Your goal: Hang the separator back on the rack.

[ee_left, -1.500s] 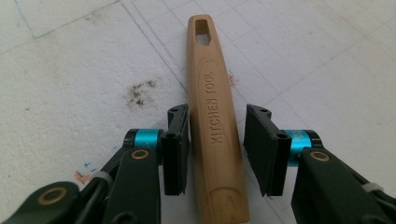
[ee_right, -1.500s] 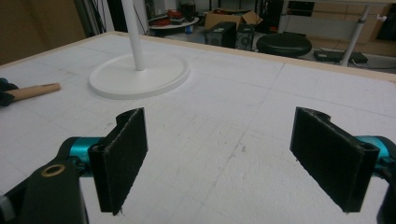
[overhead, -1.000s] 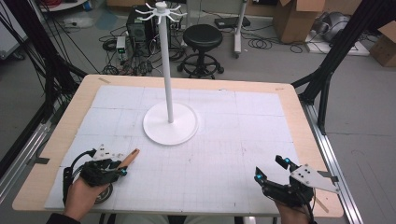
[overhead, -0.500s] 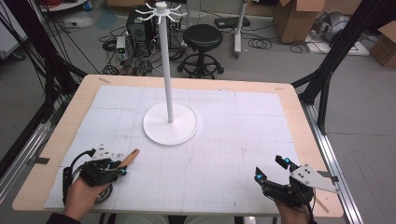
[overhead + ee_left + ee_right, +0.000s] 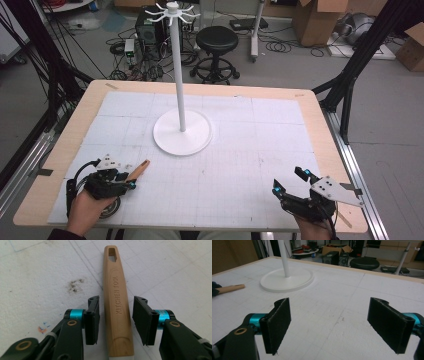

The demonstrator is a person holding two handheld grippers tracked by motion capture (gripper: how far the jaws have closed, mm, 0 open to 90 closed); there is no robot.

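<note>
Lighting even, diffuse, overhead; white desk (image 5: 240,165) bright, no glare. Shadows soft and faint: under stand base (image 5: 182,132), beside wooden handle (image 5: 117,302). High view soft, low-res. Left gripper view sharp on handle engraving. Right gripper view: near fingers (image 5: 277,325) slightly blurred, background dim, mild wide-angle stretch at edges.

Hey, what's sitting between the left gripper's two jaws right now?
A wooden handle stamped "KITCHEN TOOL" lies on the white mat between the left gripper's jaws, with small gaps either side, as the left gripper view shows.
</note>
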